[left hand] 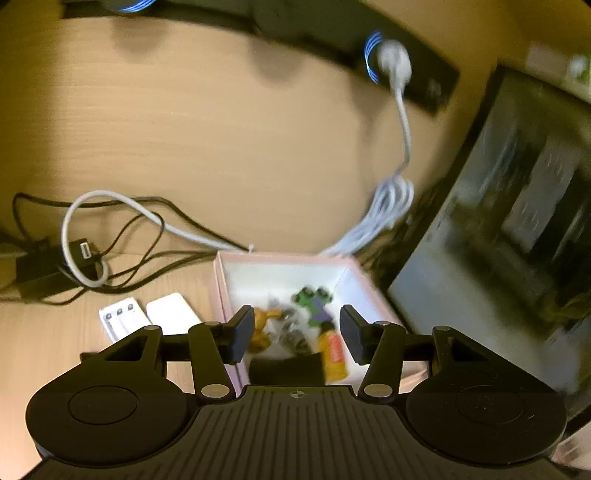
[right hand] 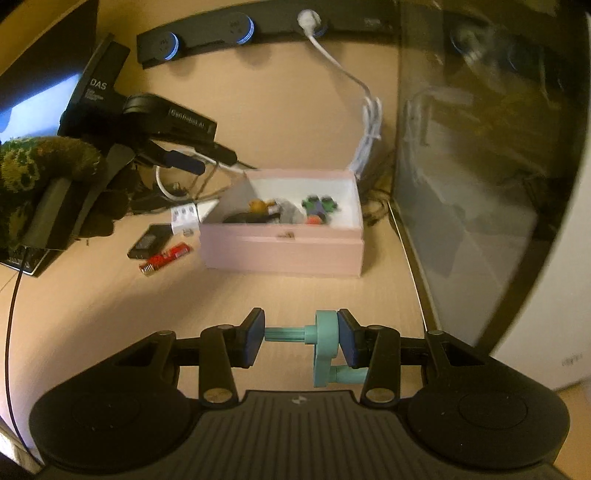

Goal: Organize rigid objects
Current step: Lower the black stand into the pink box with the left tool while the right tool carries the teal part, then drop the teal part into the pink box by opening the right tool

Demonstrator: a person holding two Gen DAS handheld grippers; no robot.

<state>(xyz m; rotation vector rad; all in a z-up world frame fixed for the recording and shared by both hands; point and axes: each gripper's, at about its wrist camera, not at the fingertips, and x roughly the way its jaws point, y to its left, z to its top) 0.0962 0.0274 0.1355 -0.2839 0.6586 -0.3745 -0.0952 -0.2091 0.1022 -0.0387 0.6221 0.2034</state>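
Note:
A pink open box (right hand: 280,251) sits on the wooden desk and holds several small things: a green and purple toy (right hand: 319,206), an orange figure (right hand: 260,206), grey pieces. In the left wrist view my left gripper (left hand: 295,332) is open and empty just above the box (left hand: 236,280), over an orange cylinder (left hand: 332,354) and a black item (left hand: 286,367). My right gripper (right hand: 301,338) is shut on a teal plastic crank-shaped part (right hand: 325,343), held in front of the box. The left gripper (right hand: 184,162) also shows from the right wrist view, left of and above the box.
Left of the box lie a red stick (right hand: 166,258), a black flat block (right hand: 151,242), and white packs (left hand: 147,317). Cables (left hand: 110,236) tangle behind. A black socket strip (right hand: 240,33) runs along the wall. A dark glass panel (right hand: 480,184) stands at right.

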